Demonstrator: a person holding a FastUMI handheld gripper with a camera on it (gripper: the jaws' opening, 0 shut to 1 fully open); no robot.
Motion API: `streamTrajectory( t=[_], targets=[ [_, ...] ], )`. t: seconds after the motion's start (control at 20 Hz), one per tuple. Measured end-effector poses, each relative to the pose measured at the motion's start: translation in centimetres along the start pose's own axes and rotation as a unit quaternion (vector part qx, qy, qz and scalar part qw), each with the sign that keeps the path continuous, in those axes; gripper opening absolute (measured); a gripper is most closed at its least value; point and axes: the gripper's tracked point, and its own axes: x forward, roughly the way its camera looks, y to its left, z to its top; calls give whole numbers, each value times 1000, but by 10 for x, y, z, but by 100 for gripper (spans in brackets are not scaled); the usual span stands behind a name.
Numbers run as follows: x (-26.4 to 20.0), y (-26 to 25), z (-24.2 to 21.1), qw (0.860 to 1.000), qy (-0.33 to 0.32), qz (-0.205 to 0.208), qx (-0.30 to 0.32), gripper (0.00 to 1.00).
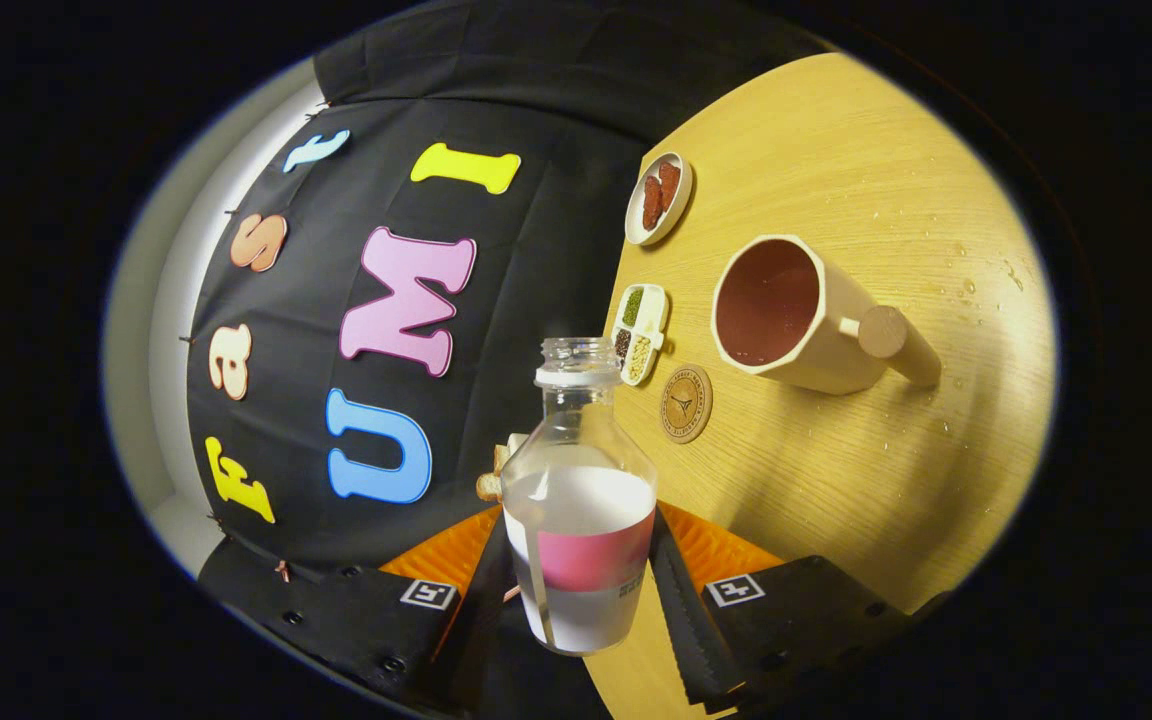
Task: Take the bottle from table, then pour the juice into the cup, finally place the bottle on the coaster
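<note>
Gripper view: bottle [579,500] clamped between hand-held gripper [581,590] fingers.

- A pale wooden table [866,180], scattered with small water droplets.
- On it: a cream cup [806,315], a round coaster [686,404], an oval dish [658,198] of red pieces, and a divided dish [640,334] of seeds.

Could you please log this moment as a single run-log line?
tool: shut on bottle | bottle: uncapped, lifted | cup: holds juice | coaster: bare, beside cup
</note>
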Motion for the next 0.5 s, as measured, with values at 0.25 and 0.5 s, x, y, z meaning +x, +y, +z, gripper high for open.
streamTrajectory(
  t=[0.25,0.5],
  targets=[
    [5,-5,9,999,-10,-3,46,75],
    [9,-7,15,997,-11,-4,80,75]
  ],
)
